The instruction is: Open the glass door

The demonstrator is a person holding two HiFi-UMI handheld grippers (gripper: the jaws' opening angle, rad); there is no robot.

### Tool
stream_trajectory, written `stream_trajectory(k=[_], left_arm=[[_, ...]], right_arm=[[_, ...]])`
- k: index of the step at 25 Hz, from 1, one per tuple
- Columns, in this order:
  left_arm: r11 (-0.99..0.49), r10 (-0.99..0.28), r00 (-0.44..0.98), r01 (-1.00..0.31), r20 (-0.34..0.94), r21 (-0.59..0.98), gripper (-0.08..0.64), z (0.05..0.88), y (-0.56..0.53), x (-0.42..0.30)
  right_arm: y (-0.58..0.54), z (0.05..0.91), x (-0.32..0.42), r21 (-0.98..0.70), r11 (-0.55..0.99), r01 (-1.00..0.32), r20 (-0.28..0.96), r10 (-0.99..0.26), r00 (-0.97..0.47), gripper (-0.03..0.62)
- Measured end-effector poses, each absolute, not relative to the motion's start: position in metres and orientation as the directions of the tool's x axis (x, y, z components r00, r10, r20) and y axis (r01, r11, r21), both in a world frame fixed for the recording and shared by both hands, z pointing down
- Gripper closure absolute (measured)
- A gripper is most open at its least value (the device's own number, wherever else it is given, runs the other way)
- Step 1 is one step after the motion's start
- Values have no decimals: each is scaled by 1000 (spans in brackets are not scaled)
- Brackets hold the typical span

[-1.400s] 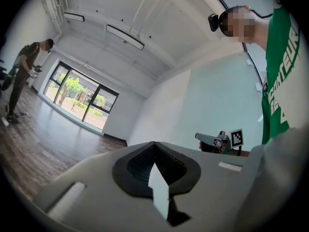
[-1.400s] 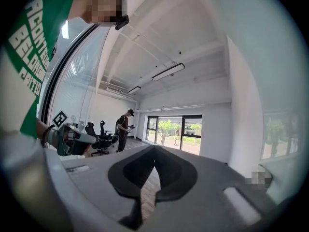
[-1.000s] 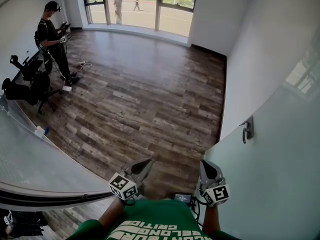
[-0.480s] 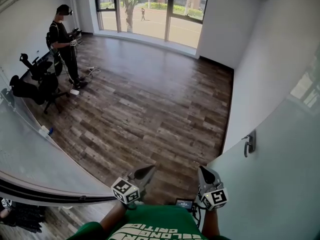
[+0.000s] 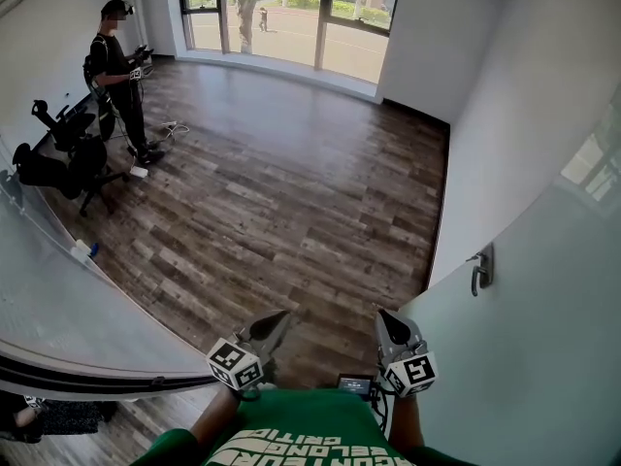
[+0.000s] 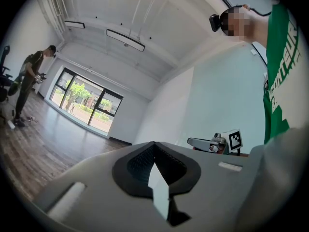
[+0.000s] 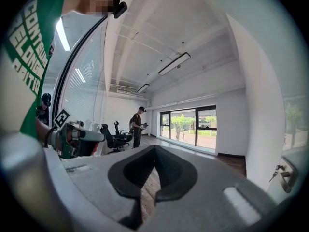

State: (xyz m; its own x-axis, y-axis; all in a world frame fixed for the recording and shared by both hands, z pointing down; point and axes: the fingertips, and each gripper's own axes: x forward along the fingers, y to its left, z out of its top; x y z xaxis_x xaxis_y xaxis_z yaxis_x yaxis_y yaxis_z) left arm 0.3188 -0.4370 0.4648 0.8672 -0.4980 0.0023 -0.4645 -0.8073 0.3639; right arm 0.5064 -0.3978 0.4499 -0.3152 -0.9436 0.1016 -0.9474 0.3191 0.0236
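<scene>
- The dark wood-plank floor (image 5: 291,192) runs to the windows, bare across its middle.
- The pale frosted glass door (image 5: 529,367) fills the floor's right edge, beside the person holding the grippers. From here I cannot tell whether it is latched.
- A curved glass partition (image 5: 87,328) closes the left edge.
- A bystander in dark clothes (image 5: 116,76) stands by black office chairs (image 5: 58,158) at the far left corner, well clear.
- The right gripper (image 5: 383,316) has its jaws closed on nothing, pointing roughly level, near the door.
- The left gripper (image 5: 279,316) is likewise pinched together and empty.
- The small silver lever handle (image 5: 478,268) sits on the door, ahead and to the right of the right gripper, well apart.
- Risk, as I judge it: closed jaws cannot clasp that lever. Pushing it down with the tips could let them slip off the smooth metal and knock the glass.
</scene>
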Motion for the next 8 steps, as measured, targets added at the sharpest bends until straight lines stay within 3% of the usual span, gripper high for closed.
stream_trajectory(k=[8], left_arm=[[-814, -482, 876, -451, 6, 367, 543, 465, -437, 318]], right_arm=[[-400, 448, 505, 29, 312, -950, 99, -946, -308, 600]])
